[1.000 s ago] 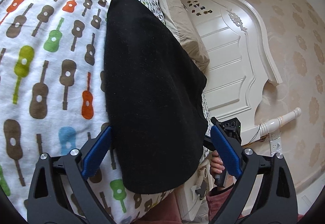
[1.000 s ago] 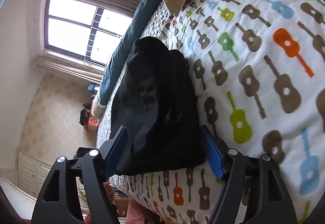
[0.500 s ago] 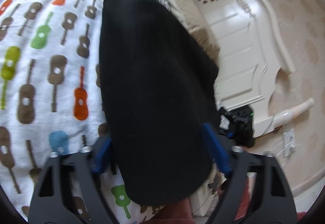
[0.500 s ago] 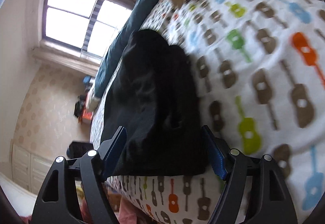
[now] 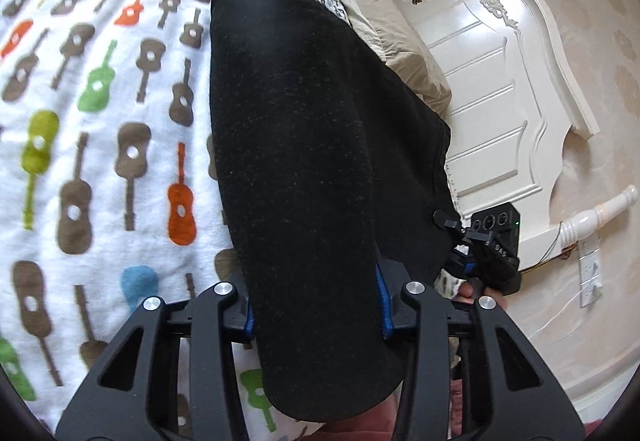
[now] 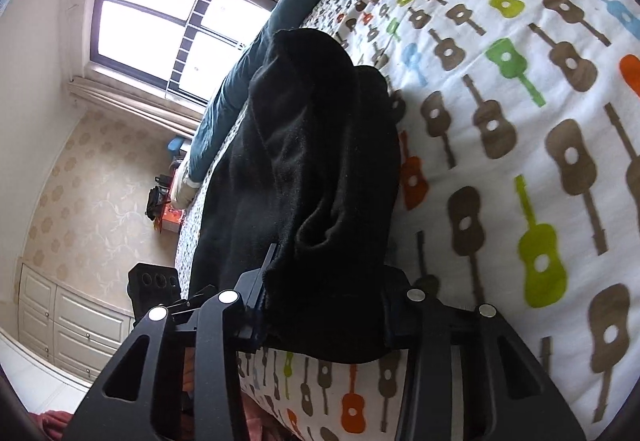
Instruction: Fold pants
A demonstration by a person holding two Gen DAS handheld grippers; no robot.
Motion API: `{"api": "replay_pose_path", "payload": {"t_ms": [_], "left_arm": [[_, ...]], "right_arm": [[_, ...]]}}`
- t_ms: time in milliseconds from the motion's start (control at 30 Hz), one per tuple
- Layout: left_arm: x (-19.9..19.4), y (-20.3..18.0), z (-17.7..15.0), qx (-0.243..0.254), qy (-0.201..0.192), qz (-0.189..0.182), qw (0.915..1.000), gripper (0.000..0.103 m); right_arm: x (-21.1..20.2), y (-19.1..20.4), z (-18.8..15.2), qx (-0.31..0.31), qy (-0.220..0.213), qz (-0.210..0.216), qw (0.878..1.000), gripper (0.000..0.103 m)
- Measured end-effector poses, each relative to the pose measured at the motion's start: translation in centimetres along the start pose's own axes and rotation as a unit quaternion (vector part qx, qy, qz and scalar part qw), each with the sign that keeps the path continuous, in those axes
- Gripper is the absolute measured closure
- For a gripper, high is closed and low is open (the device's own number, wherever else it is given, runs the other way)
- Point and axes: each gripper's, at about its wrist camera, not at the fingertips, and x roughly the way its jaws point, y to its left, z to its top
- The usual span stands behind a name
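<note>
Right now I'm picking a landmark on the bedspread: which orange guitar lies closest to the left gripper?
The orange guitar just left of the black pants, upright, above the left gripper.

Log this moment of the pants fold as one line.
step: grasp near edge | left gripper: closing on black pants | right gripper: closing on pants | surface: guitar-print bedspread
</note>
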Motion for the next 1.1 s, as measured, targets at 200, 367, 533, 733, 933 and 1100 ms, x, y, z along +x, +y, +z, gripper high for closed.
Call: {"api": "replay_pose_path", "payload": {"t_ms": [200,367,533,733,933,1100], "left_arm": [[-2.1,0.7,-0.1,0.009,-0.015,0.022,0.9996,0.062],[-4.4,2.3,-0.3,-0.005,-0.030,0.026,0.9992,0.062],[-6.3,3.4,-0.6,-0.012,-0.041,0.030,0.9986,0.062],[-8.5,4.8,-0.9,-0.025,-0.054,0.035,0.9976,0.062],[-10.7,6.4,-1.4,-0.034,-0.065,0.042,0.9964,0.062],[-11.3,7.3,-1.9,-0.041,-0.066,0.039,0.9963,0.062]], "right_arm": [[1.8,2.0,-0.7,-0.011,0.015,0.002,1.000,0.062],[4.3,4.0,-1.5,-0.018,0.033,0.010,0.999,0.062],[6.2,5.6,-2.1,-0.021,0.044,0.014,0.999,0.062],[8.4,7.4,-2.7,-0.032,0.060,0.020,0.997,0.062],[10.6,9.4,-3.0,-0.042,0.076,0.031,0.996,0.062],[11.7,10.1,-3.4,-0.042,0.078,0.033,0.996,0.062]]}}
